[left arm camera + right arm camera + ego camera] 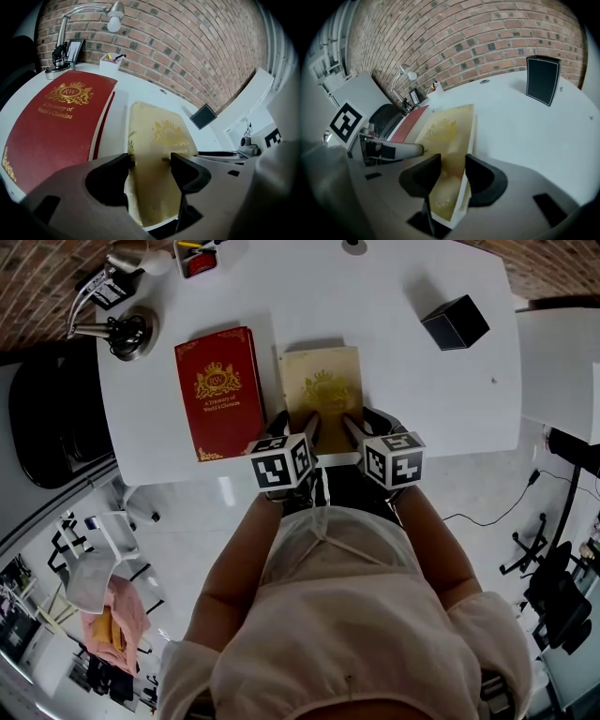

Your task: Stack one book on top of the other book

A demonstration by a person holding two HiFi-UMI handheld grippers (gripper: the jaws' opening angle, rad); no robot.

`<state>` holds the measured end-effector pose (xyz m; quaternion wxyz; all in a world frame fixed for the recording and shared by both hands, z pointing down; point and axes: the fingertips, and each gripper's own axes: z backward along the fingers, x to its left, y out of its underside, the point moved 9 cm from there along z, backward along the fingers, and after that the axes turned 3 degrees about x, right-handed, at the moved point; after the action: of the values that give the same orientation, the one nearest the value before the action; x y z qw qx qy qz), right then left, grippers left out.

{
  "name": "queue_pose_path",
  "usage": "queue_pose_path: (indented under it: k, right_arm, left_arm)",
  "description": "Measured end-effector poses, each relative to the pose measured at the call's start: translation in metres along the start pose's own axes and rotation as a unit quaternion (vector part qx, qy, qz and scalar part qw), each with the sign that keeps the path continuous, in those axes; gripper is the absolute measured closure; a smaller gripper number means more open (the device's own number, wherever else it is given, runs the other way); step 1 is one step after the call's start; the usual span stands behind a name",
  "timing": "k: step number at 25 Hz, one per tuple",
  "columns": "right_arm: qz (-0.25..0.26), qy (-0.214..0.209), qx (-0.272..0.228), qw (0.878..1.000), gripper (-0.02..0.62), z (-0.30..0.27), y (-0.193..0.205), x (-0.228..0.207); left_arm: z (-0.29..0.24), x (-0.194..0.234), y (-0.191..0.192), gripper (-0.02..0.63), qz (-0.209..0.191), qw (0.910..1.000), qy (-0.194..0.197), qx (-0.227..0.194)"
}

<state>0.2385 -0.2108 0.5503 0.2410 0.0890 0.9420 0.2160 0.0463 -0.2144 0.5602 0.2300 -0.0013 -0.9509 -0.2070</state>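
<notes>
A gold book (322,381) lies near the front edge of the white table (412,390), and a red book (217,390) lies flat just left of it. My left gripper (298,426) is at the gold book's near left corner. In the left gripper view that book (159,136) fills the gap from pad to pad of the left gripper (151,164). My right gripper (361,426) is at the near right corner. In the right gripper view the right gripper (453,166) is shut across the thickness of the gold book (447,129), with its page edge showing.
A black box (456,322) stands at the table's far right. A desk lamp (127,329) and a pen holder (197,259) sit at the far left, behind the red book. A black chair (52,418) is off the table's left side. A brick wall runs behind.
</notes>
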Motion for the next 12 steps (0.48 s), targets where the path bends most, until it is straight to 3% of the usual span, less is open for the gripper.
queue_pose_path:
  k: [8, 12]
  right_arm:
    - [0.031, 0.008, -0.016, 0.999, 0.428, 0.011, -0.007, -0.004]
    - [0.040, 0.007, -0.025, 0.999, 0.430, 0.018, -0.012, -0.009]
  left_arm:
    - [0.000, -0.007, 0.001, 0.327, 0.040, 0.9991, 0.010, -0.001]
    - [0.003, -0.014, -0.004, 0.333, 0.034, 0.9993, 0.003, -0.015]
